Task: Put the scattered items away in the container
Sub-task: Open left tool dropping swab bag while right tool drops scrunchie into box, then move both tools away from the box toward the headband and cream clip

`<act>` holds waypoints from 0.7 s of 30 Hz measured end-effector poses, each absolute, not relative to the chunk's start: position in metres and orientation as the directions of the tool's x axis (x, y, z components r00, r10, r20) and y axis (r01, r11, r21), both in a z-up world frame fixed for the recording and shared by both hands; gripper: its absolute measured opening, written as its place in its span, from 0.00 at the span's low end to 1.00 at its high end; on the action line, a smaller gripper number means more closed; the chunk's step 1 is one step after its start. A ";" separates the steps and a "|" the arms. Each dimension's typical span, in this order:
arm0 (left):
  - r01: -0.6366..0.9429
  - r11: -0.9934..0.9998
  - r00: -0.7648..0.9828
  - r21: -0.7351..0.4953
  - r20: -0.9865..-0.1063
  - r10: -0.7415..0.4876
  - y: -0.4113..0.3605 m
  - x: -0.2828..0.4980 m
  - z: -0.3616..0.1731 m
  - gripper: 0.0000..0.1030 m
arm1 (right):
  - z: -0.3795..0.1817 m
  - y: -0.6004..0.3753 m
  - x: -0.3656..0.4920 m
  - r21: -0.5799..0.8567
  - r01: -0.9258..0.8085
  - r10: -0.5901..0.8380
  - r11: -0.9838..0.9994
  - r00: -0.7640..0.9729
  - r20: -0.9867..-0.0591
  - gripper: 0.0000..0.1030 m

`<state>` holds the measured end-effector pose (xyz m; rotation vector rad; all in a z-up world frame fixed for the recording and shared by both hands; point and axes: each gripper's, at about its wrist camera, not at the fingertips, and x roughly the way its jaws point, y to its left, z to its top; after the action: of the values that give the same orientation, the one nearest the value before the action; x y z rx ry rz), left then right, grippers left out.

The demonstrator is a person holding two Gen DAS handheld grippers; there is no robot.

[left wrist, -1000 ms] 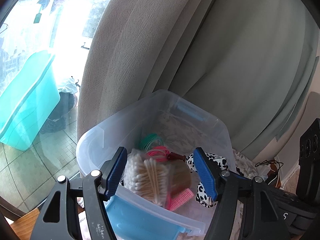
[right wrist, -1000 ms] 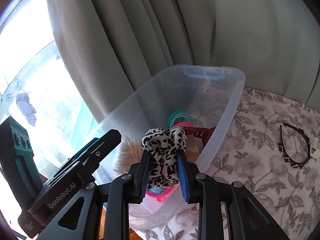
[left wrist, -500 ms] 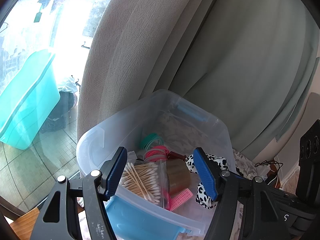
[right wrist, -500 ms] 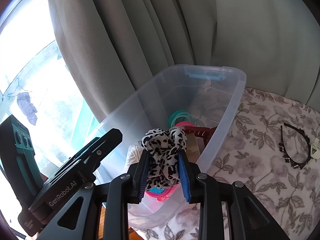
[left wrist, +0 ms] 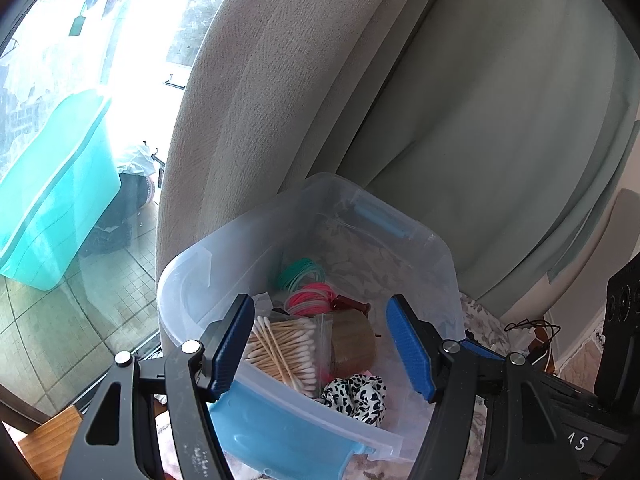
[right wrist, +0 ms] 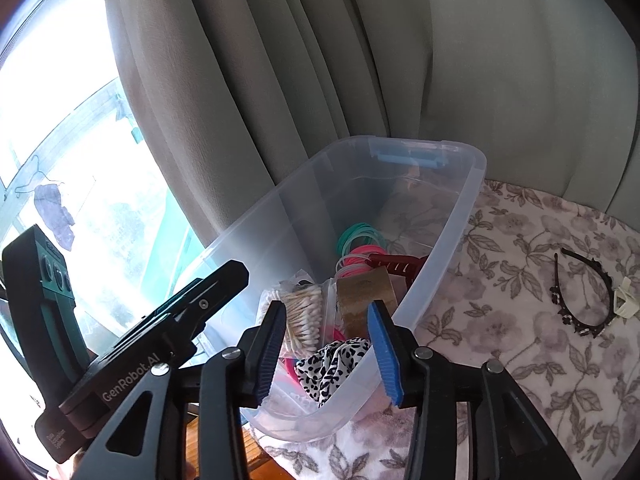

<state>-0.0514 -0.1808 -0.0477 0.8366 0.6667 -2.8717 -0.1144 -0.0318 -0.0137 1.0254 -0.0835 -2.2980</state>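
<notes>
Both your left tongs (left wrist: 320, 346) and right tongs (right wrist: 326, 346) hang released over the clear bin (right wrist: 460, 216), where the spotted scrunchie (right wrist: 328, 364) lies beside the cotton swabs (left wrist: 280, 348), while the headband (right wrist: 584, 292) sits outside it on the floral surface (right wrist: 500, 300).

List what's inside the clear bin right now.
Clear bin holds cotton swabs, tape roll, leopard scrunchie, green and pink bands, red claw clip. Anything beneath them is covered.

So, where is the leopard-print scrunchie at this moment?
The leopard-print scrunchie lies inside the clear plastic bin, at its near end, beside the bag of cotton swabs and below the tape roll; neither claw holds it.
</notes>
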 end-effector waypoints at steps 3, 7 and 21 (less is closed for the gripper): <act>0.191 -0.903 -0.838 -0.385 -0.543 0.054 -0.173 -0.049 -0.044 0.68 | -0.008 -0.026 -0.109 0.288 0.500 -0.552 -0.816 -0.528 -0.646 0.51; 0.190 -0.918 -0.833 -0.348 -0.552 0.038 -0.157 -0.043 -0.034 0.68 | 0.003 -0.016 -0.096 0.290 0.496 -0.554 -0.818 -0.549 -0.626 0.55; 0.135 -0.972 -0.877 -0.190 -0.479 -0.028 -0.069 0.012 0.043 0.70 | 0.051 0.071 -0.035 0.331 0.460 -0.567 -0.824 -0.671 -0.478 0.70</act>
<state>0.0124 -0.0693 0.0432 0.7465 0.3350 -2.9458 -0.0349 0.0706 0.0511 0.7801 -0.2454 -2.4351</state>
